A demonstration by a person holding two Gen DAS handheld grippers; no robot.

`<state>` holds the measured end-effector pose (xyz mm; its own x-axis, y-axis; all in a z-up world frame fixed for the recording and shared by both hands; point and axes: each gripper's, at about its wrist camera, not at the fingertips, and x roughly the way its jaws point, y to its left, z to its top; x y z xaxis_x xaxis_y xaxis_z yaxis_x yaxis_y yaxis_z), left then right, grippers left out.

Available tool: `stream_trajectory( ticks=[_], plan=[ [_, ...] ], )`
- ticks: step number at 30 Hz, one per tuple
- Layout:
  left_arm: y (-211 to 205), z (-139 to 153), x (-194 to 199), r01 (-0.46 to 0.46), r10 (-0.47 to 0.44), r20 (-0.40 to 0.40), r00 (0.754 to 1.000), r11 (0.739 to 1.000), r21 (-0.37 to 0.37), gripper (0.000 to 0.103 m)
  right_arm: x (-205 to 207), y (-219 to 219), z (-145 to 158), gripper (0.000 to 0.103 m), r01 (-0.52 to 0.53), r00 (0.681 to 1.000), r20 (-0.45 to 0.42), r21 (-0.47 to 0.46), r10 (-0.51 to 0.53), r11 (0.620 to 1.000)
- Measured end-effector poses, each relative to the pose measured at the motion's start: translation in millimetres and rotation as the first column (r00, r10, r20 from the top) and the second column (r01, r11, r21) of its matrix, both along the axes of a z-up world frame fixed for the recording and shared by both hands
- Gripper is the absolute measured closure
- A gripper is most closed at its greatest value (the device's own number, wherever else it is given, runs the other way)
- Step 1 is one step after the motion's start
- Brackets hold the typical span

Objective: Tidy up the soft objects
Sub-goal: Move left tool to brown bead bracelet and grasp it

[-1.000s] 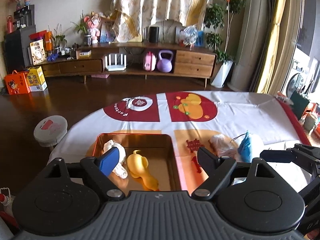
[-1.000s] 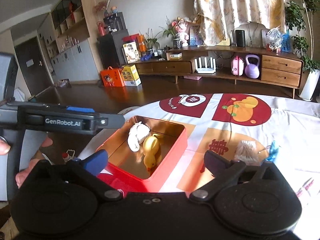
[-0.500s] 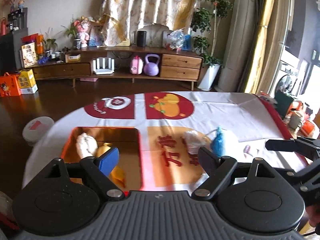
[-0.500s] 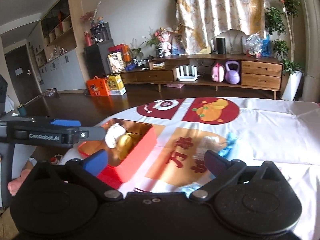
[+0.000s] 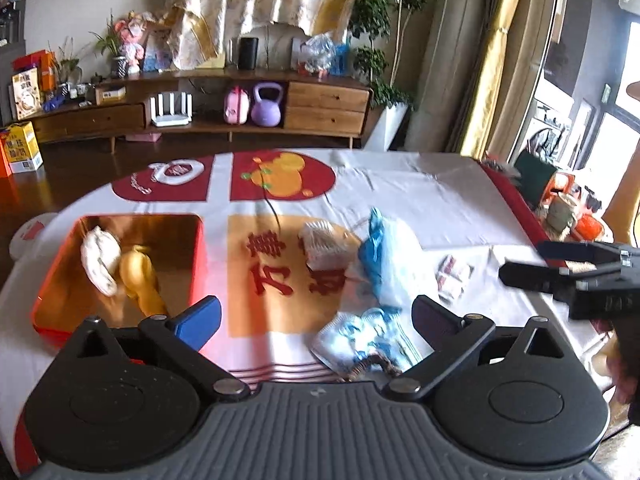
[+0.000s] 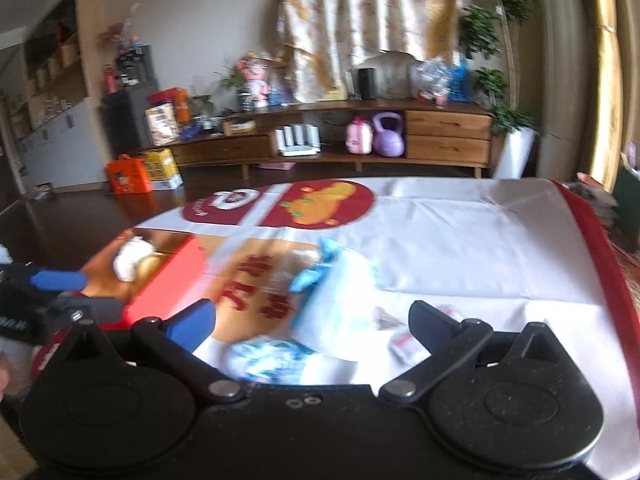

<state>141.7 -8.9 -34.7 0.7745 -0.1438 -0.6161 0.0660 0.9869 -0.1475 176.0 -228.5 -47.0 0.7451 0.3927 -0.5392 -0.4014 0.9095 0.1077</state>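
A red tin box point(image 5: 202, 256) point(image 6: 168, 288) sits on the table's left and holds a white soft toy point(image 5: 98, 260) point(image 6: 128, 262) and a yellow duck point(image 5: 140, 280). To its right lie a whitish fluffy object point(image 5: 320, 248), a blue and white soft bag point(image 5: 384, 260) point(image 6: 336, 292), and a blue patterned packet point(image 5: 364, 340) point(image 6: 268, 356) nearest me. My left gripper point(image 5: 316, 316) is open and empty above the packet. My right gripper point(image 6: 312, 320) is open and empty over the blue items; it also shows from the side in the left wrist view point(image 5: 568, 264).
A white tablecloth point(image 5: 420, 196) with red and orange prints covers the table. Small wrapped packets point(image 5: 452, 276) point(image 6: 404, 340) lie at the right. A low wooden cabinet point(image 5: 240, 108) stands across the dark floor. The table's red border point(image 6: 596, 248) runs along the right edge.
Both grippers have swung right, from over the red box towards the blue soft items. The blue patterned packet has come into view near me. Both stay open.
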Motion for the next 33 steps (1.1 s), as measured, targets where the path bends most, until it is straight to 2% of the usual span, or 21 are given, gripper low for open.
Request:
stream_trajectory(
  ticks=[9,16,21,27,33],
  plan=[
    [-18.8,-32.0,8.8,0.001,-0.003,-0.09,0.996,1.0,-0.028,0.001,30.7,-41.3,-30.1,0.0,0.11,0.992,-0.06,-0.04,-0.112,0.993],
    [-28.0,-50.7,16.1,0.001,-0.001,-0.123,0.992,1.0,0.005,0.001,62.0,-55.7,-55.9,0.001,0.155,0.981,-0.109,-0.067,-0.162,0.986],
    [-29.5,-64.6,21.1,0.006,-0.008,-0.143,0.99,1.0,-0.011,0.001,78.5,-51.3,-73.6,0.003,0.133,0.98,-0.135,-0.1,-0.146,0.986],
    [-35.0,-79.1,26.5,0.015,-0.009,-0.179,0.984,0.999,0.032,0.001,93.8,-51.1,-84.8,0.003,0.117,0.978,-0.162,-0.115,-0.135,0.986],
    [-38.7,-90.5,32.5,0.032,-0.026,-0.208,0.978,0.999,0.03,0.001,108.0,-49.7,-96.4,0.003,0.088,0.976,-0.187,-0.126,-0.111,0.988]
  ],
)
